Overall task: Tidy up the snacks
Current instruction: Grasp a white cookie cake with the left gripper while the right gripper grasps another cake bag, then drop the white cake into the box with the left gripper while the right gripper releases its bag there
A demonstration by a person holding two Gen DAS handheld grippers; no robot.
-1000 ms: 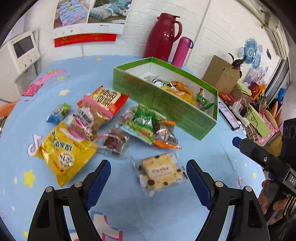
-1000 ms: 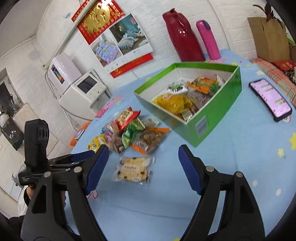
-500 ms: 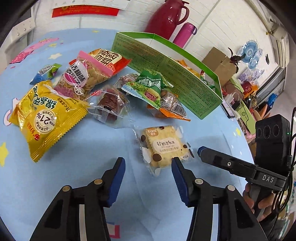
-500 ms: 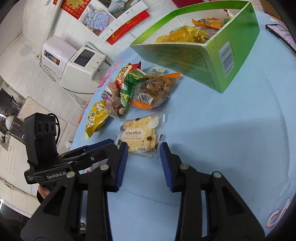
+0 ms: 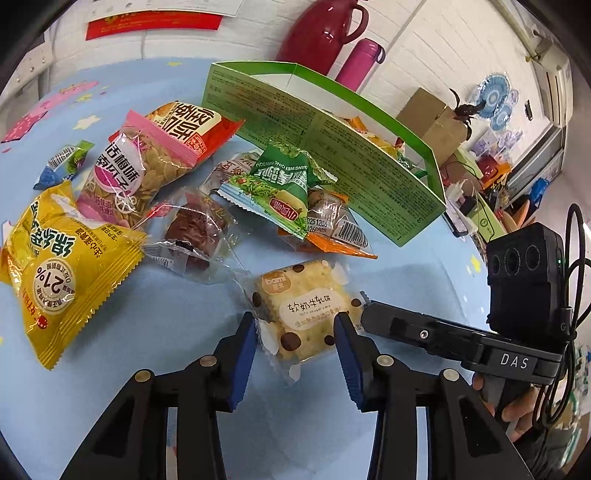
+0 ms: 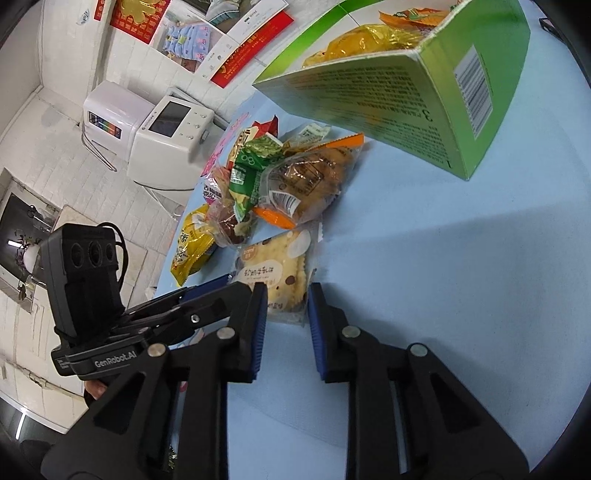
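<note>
A clear packet with a chocolate-chip cracker [image 5: 306, 306] [image 6: 275, 269] lies flat on the blue tablecloth. My left gripper [image 5: 295, 328] is open, its blue pads close on either side of the packet's near half. From the right, my right gripper [image 6: 286, 306] is open by a narrow gap, with the wrapper's end between its fingertips. The green box [image 5: 332, 147] [image 6: 406, 92] stands behind, holding several snacks. Loose snacks lie left of it: a yellow bag [image 5: 59, 266], a pink bag [image 5: 147, 166], a green packet [image 5: 284, 184] and a brown cake [image 5: 195, 229].
A red thermos [image 5: 325, 33] and a pink bottle [image 5: 360, 59] stand behind the box by the wall. A cardboard box [image 5: 432, 114] and clutter sit at the right. A white machine [image 6: 166, 129] stands beyond the table's left edge. A hand [image 5: 517, 410] holds the right gripper.
Both grippers came down and forward to the cracker packet from opposite sides. Their fingers narrowed from wide open to close around it. The packet has stayed on the table.
</note>
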